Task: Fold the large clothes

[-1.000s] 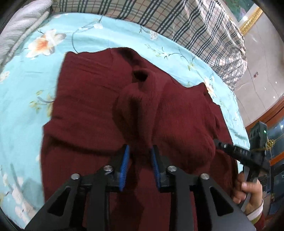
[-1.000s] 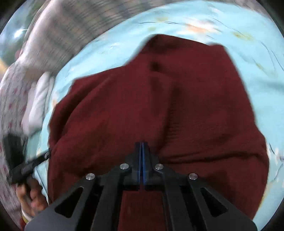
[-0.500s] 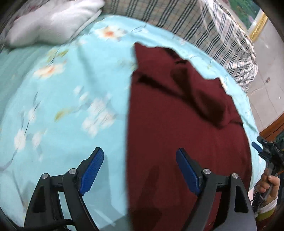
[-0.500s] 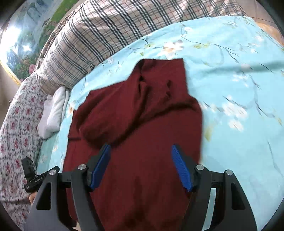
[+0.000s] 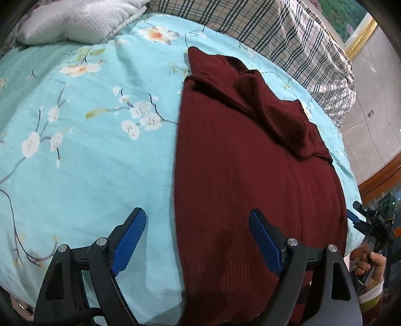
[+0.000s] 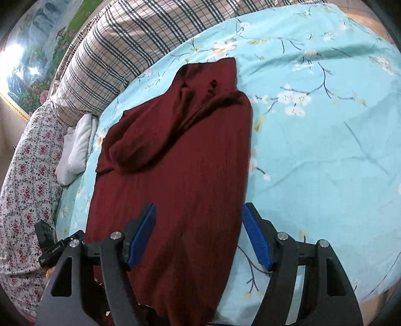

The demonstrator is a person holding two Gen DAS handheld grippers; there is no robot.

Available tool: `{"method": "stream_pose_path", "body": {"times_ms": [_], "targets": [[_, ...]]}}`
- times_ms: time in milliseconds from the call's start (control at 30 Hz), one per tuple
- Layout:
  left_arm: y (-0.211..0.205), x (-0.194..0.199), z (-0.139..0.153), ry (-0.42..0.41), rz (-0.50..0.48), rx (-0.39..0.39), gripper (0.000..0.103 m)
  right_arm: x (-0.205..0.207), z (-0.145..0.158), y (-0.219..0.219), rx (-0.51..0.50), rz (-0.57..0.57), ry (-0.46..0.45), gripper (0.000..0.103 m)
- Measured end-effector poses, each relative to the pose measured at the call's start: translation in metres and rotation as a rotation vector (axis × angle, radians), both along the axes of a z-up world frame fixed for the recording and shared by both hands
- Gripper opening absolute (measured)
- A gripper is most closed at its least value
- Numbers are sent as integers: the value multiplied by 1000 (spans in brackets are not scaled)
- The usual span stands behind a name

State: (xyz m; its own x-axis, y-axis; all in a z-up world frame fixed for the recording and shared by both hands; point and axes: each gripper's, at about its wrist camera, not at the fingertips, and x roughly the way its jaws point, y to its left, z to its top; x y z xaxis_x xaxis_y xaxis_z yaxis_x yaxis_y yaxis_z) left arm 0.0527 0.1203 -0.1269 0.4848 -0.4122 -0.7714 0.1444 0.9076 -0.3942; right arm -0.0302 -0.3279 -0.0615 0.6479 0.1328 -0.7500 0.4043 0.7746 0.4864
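Note:
A dark red knitted sweater [image 5: 250, 175] [image 6: 175, 175] lies folded into a long strip on the light blue flowered bedsheet [image 5: 87, 150] [image 6: 325, 150]. One sleeve is laid across its upper part, and its near end reaches the bed's front edge. My left gripper [image 5: 196, 212] hovers open over the strip's left edge with nothing pinched. My right gripper [image 6: 198, 207] hovers open over the strip's right edge, also empty. Each gripper shows at the border of the other's view: the right gripper [image 5: 368, 220] in a hand, the left gripper [image 6: 57, 247] low on the left.
A plaid blanket [image 5: 288, 35] [image 6: 130, 42] lies along the bed's far side. A white towel [image 5: 75, 22] [image 6: 77, 148] sits near it. A flowered quilt [image 6: 27, 175] runs along the left. Tiled floor [image 5: 371, 105] and a wooden edge lie beyond the bed.
Both grippers were shut on the sweater's fabric at its middle. They have let go, opened wide and moved apart to the strip's two side edges. The sweater now lies flat.

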Motion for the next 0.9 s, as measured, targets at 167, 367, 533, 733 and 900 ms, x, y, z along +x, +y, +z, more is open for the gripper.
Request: {"method": "stream_pose_path", "body": {"times_ms": [167, 367, 533, 733, 900], "targets": [[-9, 12, -1, 10, -55, 32, 89, 13, -17, -21, 75, 13, -10, 71], [-30, 57, -1, 146, -156, 91, 92, 56, -21, -61, 217, 19, 21, 71], [-28, 73, -1, 238, -138, 54, 92, 69, -28, -81, 327, 5, 26, 71], [-29, 76, 2, 215, -186, -31, 92, 75, -30, -70, 339, 226, 42, 71], [-27, 40, -1, 163, -258, -153, 89, 28, -31, -24, 386, 351, -15, 68]]}}
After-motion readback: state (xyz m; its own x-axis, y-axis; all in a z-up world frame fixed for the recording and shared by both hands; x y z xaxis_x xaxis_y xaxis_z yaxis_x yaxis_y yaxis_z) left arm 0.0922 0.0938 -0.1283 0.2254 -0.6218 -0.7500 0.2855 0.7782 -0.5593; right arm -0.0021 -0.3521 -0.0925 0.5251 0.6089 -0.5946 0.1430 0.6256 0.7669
